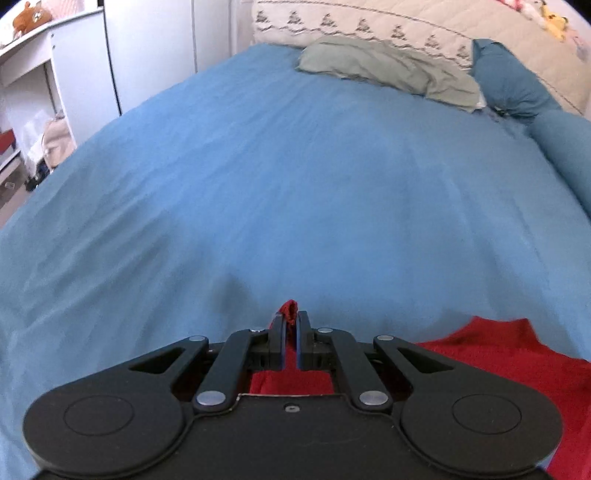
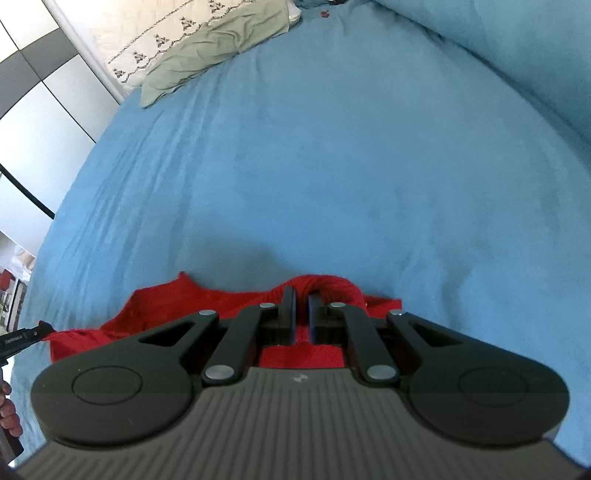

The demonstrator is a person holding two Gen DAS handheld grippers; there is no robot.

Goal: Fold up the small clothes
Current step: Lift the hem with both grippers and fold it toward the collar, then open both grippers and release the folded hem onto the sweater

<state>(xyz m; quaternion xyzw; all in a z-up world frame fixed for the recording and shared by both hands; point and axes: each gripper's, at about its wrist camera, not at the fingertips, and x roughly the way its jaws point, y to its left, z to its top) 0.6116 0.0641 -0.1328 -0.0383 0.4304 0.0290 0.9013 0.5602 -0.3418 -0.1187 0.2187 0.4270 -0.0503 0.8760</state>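
A red garment [image 1: 509,354] lies on the blue bedsheet [image 1: 295,184] at the near edge of the bed. My left gripper [image 1: 291,321] is shut on a pinched bit of the red garment, which sticks out between the fingertips. In the right wrist view the red garment [image 2: 166,314] spreads to the left under the tool. My right gripper [image 2: 302,295] is shut on a bunched fold of it. The left gripper's tip [image 2: 26,336] shows at the garment's left corner.
A grey-green cloth [image 1: 388,66] lies at the far end of the bed before a quilted headboard [image 1: 369,22]; it also shows in the right wrist view [image 2: 218,44]. A blue pillow [image 1: 513,81] sits at the far right. White cabinets [image 1: 55,74] stand left of the bed.
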